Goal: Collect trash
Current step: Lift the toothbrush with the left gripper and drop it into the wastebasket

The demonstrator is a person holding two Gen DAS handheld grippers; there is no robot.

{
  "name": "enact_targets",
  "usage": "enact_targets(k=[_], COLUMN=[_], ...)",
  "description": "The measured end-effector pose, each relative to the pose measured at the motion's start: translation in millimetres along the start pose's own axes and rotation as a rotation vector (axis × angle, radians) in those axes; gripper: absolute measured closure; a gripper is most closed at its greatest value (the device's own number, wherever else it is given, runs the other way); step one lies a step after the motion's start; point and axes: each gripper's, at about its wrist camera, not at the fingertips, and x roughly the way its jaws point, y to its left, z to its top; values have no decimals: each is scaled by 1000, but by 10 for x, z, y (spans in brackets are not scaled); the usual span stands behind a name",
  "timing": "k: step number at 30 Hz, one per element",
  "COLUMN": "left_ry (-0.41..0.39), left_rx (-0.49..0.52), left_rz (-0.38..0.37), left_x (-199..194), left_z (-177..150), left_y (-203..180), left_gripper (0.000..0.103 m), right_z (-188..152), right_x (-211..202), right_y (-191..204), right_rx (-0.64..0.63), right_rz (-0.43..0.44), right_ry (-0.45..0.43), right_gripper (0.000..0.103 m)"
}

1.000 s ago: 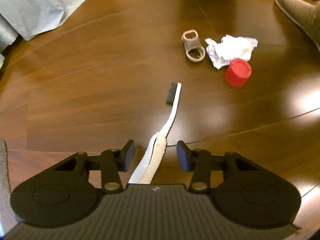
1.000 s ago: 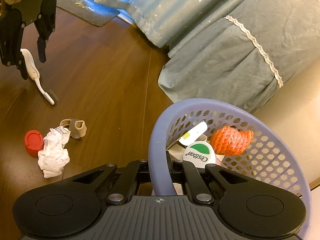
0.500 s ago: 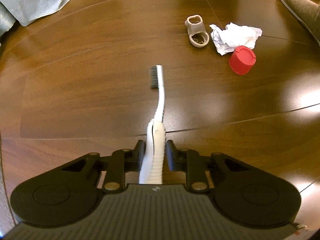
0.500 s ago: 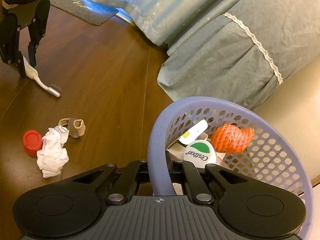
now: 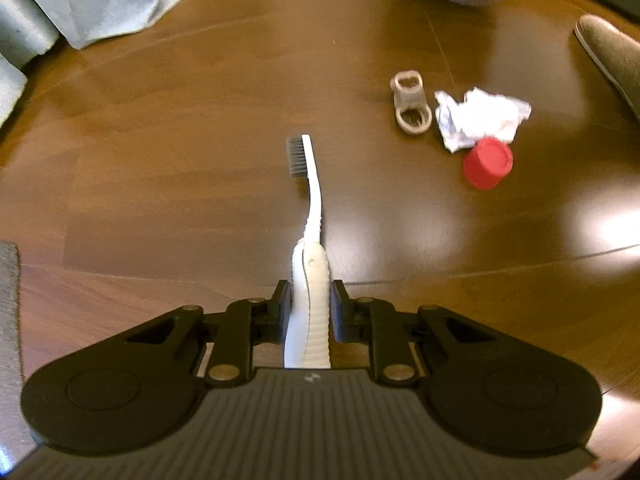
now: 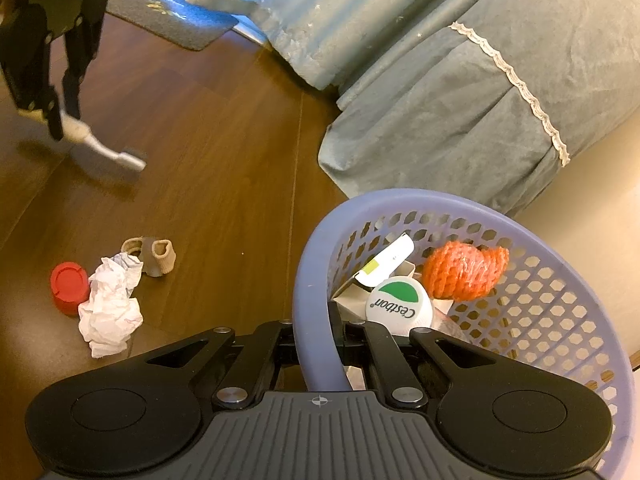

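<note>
A lavender basket, already holding trash, is kept clamped at its near rim by the right gripper. Far to the left, a white toothbrush is gripped by its handle in the left gripper, apparently just off the wooden floor. The pickup step is judged in hand; next, carriage over the basket is called for. Crumpled paper, a red cap and a beige band remain uncollected.

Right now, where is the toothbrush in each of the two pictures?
Left wrist view: the toothbrush runs up the centre, its handle clamped in the left gripper.
Right wrist view: far left, upper part, hanging from that gripper.
Shared landmark: the red cap beside the crumpled paper.
</note>
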Motion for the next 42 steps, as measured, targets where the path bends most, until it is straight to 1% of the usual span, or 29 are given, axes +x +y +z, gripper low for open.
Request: enact_targets(k=[9, 16, 19, 24, 27, 34, 42], left_ry=[-39, -53, -74, -134, -175, -252, -346], left_rx=[-36, -58, -80, -123, -169, -226, -310], left_rz=[49, 94, 105, 90, 92, 118, 110], left_x=[-576, -1019, -1239, -1579, -1739, -2012, -2240], left_z=[223, 433, 541, 734, 838, 1083, 1291], left_y=[-1, -8, -27, -98, -83, -67, -150], left_gripper=[86, 86, 86, 86, 86, 86, 86], right_z=[-44, -29, -7, 4, -4, 29, 54], right_x=[-28, -31, -34, -60, -77, -86, -95], right_y=[84, 106, 101, 104, 115, 97, 87], right_rx=[-25, -10, 0, 3, 2, 24, 32], right_rz=[26, 37, 41, 47, 51, 53, 56], right_ry=[6, 17, 19, 14, 9, 6, 4], right_gripper=[103, 103, 103, 103, 103, 103, 103])
